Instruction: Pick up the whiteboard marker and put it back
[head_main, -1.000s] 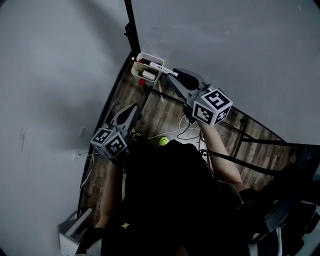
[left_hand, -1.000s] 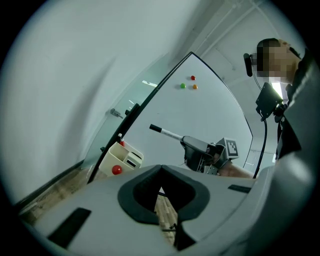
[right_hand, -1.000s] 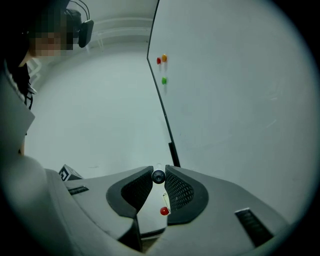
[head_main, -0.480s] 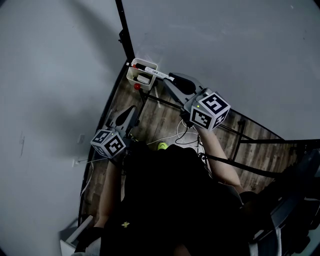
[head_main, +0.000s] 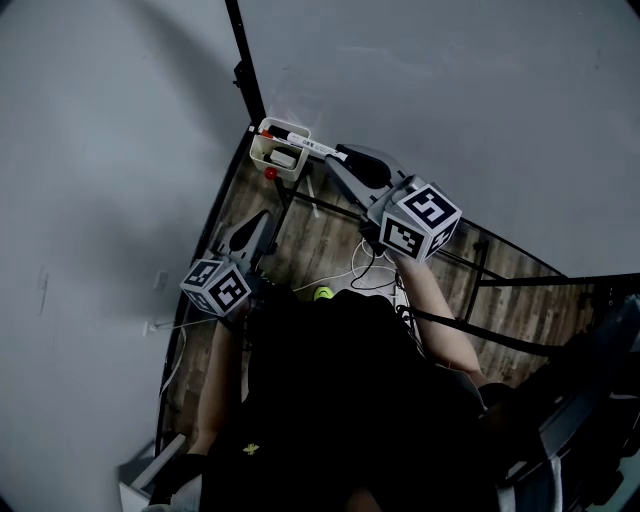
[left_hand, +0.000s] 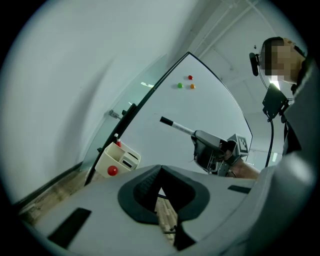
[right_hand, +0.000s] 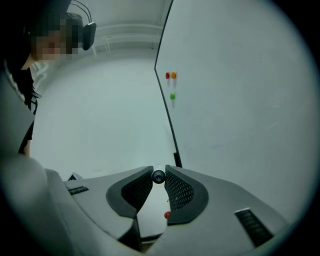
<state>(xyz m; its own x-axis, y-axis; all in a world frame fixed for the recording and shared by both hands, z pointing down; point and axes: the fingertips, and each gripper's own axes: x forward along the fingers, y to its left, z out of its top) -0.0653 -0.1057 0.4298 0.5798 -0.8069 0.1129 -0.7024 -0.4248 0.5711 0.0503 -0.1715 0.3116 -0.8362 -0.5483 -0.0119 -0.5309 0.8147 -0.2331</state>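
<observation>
The whiteboard marker (head_main: 320, 149) is white with a black cap, and my right gripper (head_main: 335, 160) is shut on it. It is held about level in front of the whiteboard (head_main: 450, 90). In the head view its capped tip lies over the white holder (head_main: 280, 157) at the board's left edge. In the left gripper view the marker (left_hand: 179, 126) sticks out of the right gripper (left_hand: 200, 137), up and right of the holder (left_hand: 118, 159). The right gripper view shows only the marker's round end (right_hand: 158, 176) between the pads. My left gripper (head_main: 262, 220) hangs lower left, shut and empty (left_hand: 160, 169).
Other markers stand in the holder, and a red magnet (left_hand: 112, 170) sticks to its front. Three coloured magnets (left_hand: 186, 83) sit higher on the board. The black board frame (head_main: 245, 75), stand legs, cables and a green ball (head_main: 323, 293) are on the wooden floor.
My right gripper has risen a little along the board with the marker still in it. The left gripper has stayed where it was.
</observation>
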